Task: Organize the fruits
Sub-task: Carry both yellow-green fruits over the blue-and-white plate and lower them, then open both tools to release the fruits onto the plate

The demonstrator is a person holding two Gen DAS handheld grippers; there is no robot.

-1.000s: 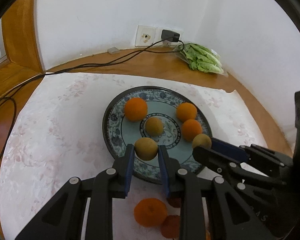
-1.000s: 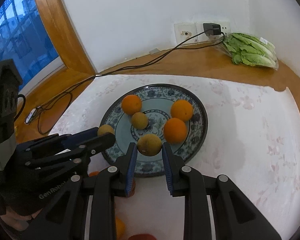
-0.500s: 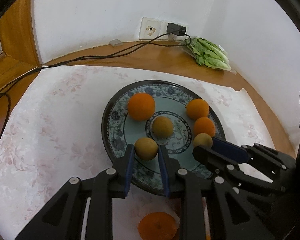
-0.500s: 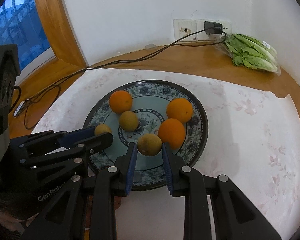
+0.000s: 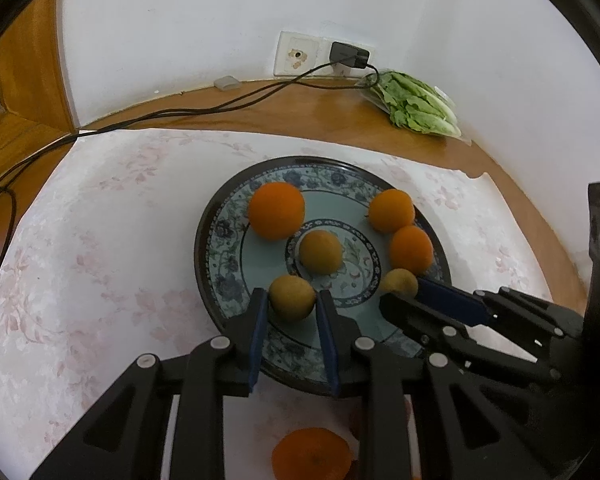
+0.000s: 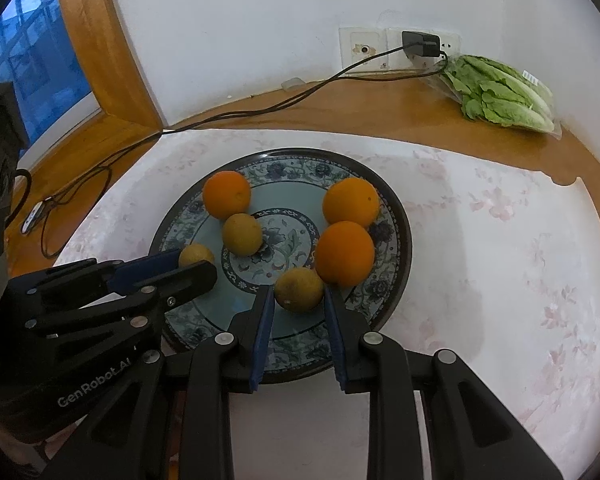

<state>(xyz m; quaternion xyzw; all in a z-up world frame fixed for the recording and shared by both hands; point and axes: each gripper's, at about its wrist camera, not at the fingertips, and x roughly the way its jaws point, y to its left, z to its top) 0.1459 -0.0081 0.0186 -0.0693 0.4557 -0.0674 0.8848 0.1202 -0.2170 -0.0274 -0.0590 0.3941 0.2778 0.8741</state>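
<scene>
Left wrist view first. The left claw (image 5: pixel 292 312) is pinching a small yellow-green fruit (image 5: pixel 292 298) between its blue pads, right over the near-left part of the patterned plate (image 5: pixel 216 240). Can't tell for sure if the fruit is touching the plate or hanging just above it. On the plate there are three oranges (image 5: pixel 276 210) and one more yellowish fruit (image 5: pixel 321 251) sitting dead centre. The right claw (image 5: pixel 410 294) comes in from the right side, clamped on its own yellow-green fruit (image 5: pixel 399 282) near the plate's right rim. Down at the bottom edge, a loose orange (image 5: pixel 311 456) sits on the white flowery cloth (image 5: pixel 80 260), off the plate.

Right wrist view. The right claw is pressed onto its fruit (image 6: pixel 299 289), which sits right up against a big orange (image 6: pixel 345 253), maybe touching it. The left claw shows up on the left, gripping its fruit (image 6: pixel 196 255) over the plate's left side. A bag of lettuce (image 6: pixel 500 94) and a charger cable (image 6: pixel 228 114) lie back on the wooden bench (image 6: pixel 340 116), well out of the way.

My read: both hands are at the drop-off step, fruit over the plate and ready to be let go. Next move needs both claws to set down gently and spread their pads without nudging the neighbours, since round fruit rolls, especially that big orange next to the right one. After that, the leftover orange on the cloth looks like the next pickup.
</scene>
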